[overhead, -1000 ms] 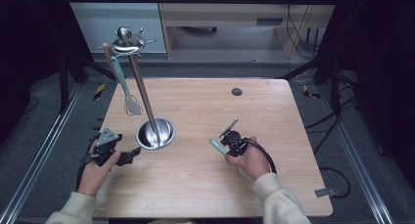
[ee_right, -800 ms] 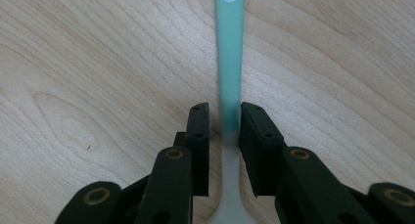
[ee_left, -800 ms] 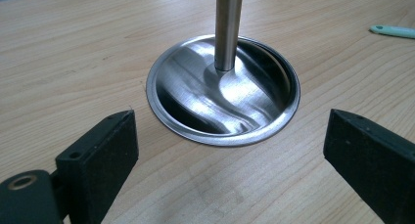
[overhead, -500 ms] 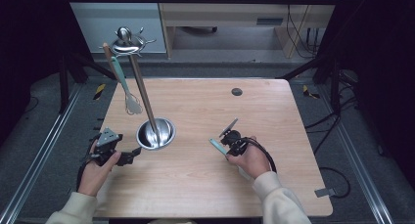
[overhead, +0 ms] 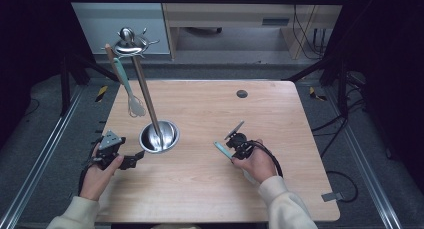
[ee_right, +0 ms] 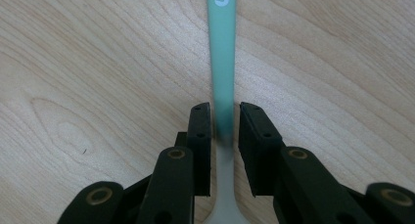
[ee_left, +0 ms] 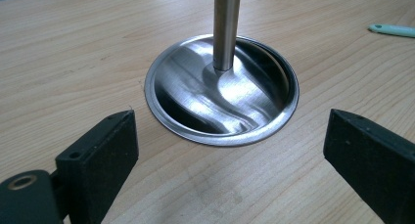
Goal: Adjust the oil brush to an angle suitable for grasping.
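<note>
The mint-handled utensil (ee_right: 222, 62) lies low over the table (overhead: 200, 189), your right gripper (ee_right: 225, 121) closed narrowly around its handle for carrying to the hanging stand (overhead: 159, 137), beside which your left gripper (ee_left: 230, 150) waits wide open and empty.

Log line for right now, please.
right hand-held gripper: shut on mint utensil handle | left hand-held gripper: open, facing stand base | whisk: hung

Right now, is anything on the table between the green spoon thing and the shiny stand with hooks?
Nothing visible. Bare wood lies between the green-handled utensil in the right gripper and the stand; the hanging whisk is off to the side.
</note>
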Motion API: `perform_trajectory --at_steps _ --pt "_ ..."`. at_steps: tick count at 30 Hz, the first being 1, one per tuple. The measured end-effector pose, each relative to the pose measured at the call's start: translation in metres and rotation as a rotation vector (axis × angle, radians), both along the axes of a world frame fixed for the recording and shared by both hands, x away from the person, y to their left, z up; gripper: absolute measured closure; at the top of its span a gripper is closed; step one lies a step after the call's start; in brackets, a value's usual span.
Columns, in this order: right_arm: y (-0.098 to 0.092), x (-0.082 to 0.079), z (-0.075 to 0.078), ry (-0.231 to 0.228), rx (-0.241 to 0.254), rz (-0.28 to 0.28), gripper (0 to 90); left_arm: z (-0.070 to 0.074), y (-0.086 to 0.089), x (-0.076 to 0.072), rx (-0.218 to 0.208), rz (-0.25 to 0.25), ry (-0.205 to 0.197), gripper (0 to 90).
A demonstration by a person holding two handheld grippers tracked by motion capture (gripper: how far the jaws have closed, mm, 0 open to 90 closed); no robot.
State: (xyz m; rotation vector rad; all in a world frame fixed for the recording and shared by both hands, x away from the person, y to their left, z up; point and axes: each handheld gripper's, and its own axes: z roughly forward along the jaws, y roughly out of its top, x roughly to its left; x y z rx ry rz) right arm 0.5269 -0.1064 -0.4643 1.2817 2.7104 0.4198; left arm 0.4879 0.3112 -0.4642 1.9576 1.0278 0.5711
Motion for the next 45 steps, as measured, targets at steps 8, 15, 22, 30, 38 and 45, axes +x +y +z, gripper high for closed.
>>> perform_trajectory --at_steps 8,15,22,30,38,45 --pt "-0.002 -0.002 -0.002 -0.007 0.012 0.004 76.0 -0.001 -0.002 0.000 0.007 -0.008 0.004 5.7" --pt "0.000 -0.002 -0.003 0.006 0.002 0.007 78.5 -0.001 -0.002 0.000 0.007 -0.008 0.006 5.7" --pt "0.000 -0.002 -0.004 -0.005 -0.014 0.006 82.2 -0.001 -0.002 0.000 0.011 -0.008 0.009 5.7" --pt "0.000 -0.004 -0.001 -0.024 -0.007 -0.001 82.7 -0.001 -0.001 0.000 0.008 -0.008 0.005 5.7" --pt "0.004 -0.008 0.022 -0.107 0.050 -0.004 82.8 -0.001 -0.002 0.000 0.010 -0.008 0.005 5.7" --pt "0.018 -0.012 0.043 -0.186 0.092 0.016 82.8 0.000 -0.001 0.000 0.007 -0.006 0.003 5.7"
